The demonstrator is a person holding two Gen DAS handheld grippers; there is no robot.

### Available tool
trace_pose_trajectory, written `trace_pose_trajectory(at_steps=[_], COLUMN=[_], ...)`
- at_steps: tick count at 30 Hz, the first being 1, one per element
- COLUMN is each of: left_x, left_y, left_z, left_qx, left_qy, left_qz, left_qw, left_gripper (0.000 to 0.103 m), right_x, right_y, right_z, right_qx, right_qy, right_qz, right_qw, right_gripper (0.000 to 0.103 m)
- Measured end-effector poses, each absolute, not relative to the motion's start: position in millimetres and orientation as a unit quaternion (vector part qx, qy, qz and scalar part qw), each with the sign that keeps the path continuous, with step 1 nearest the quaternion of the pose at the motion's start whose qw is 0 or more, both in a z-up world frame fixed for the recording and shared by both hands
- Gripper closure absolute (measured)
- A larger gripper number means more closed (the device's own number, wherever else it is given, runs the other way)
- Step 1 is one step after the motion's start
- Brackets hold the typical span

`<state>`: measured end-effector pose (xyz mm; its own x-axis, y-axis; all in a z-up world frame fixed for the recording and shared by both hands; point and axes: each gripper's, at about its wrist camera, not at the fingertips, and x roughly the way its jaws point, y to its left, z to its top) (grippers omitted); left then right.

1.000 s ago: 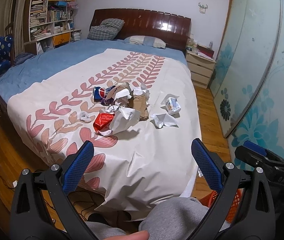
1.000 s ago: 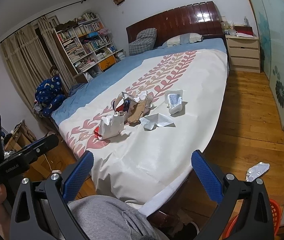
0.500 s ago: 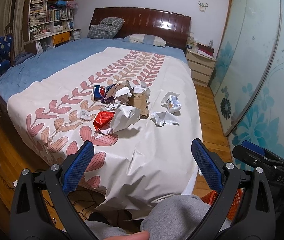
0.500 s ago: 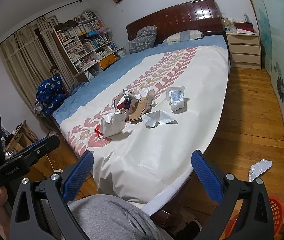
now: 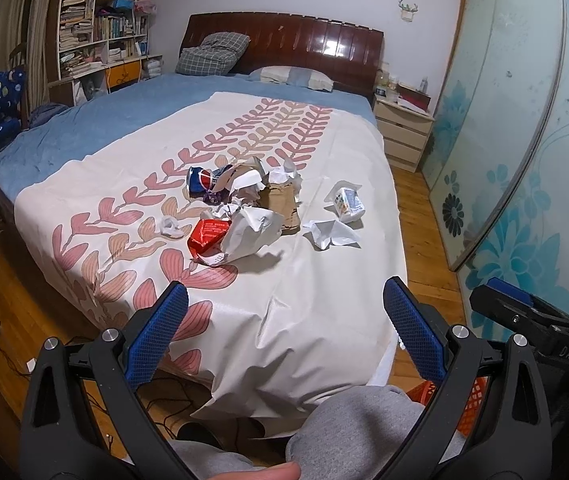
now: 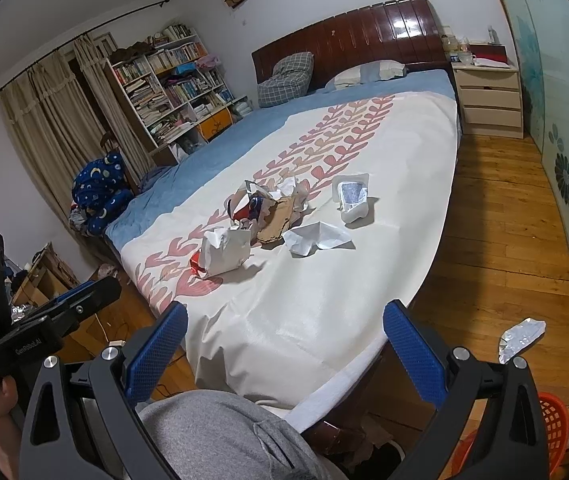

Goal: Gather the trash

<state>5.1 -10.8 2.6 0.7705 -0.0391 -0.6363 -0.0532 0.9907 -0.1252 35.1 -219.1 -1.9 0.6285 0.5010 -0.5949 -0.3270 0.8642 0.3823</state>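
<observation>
A heap of trash lies on the bed's white leaf-patterned cover: a crumpled white paper bag (image 5: pixel 250 234) (image 6: pixel 226 250), a red wrapper (image 5: pixel 206 234), a blue can (image 5: pixel 200 180), torn cardboard (image 5: pixel 282 206) (image 6: pixel 278 224), crumpled white paper (image 5: pixel 330 234) (image 6: pixel 316 238) and a small carton (image 5: pixel 348 202) (image 6: pixel 352 196). A foil wrapper (image 6: pixel 522 334) lies on the floor. My left gripper (image 5: pixel 284 312) and right gripper (image 6: pixel 284 320) are both open and empty, held well short of the heap above the foot of the bed.
An orange basket (image 6: pixel 552 426) (image 5: pixel 468 404) stands on the wooden floor at lower right. The person's grey-trousered knees (image 5: pixel 348 420) are below the grippers. A nightstand (image 6: pixel 488 100), glass wardrobe doors (image 5: pixel 504 120) and a bookshelf (image 6: pixel 172 84) surround the bed.
Both grippers have drawn slightly nearer the bed; the trash heap looks a little larger. Nothing was grasped or moved.
</observation>
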Motion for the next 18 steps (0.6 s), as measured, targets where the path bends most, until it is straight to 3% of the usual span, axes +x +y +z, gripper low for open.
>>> trace_pose_trajectory(at_steps=[11, 15, 18], left_x=[8, 9, 8], left_y=[-4, 0, 4], left_z=[-7, -15, -17], left_qx=[-0.088, -0.102, -0.122], left_qy=[0.342, 0.347, 0.349], left_qz=[0.000, -0.004, -0.013], left_qw=[0.935, 0.932, 0.929], left_gripper=[0.006, 0.006, 0.006], right_x=[48, 76, 120], right_y=[-221, -214, -199], right_z=[-11, -17, -25], right_qx=[0.105, 0.102, 0.120], right_qy=[0.391, 0.403, 0.419], right_qz=[0.228, 0.242, 0.268], right_qw=[0.886, 0.877, 0.859], right_gripper=[0.006, 0.014, 0.014])
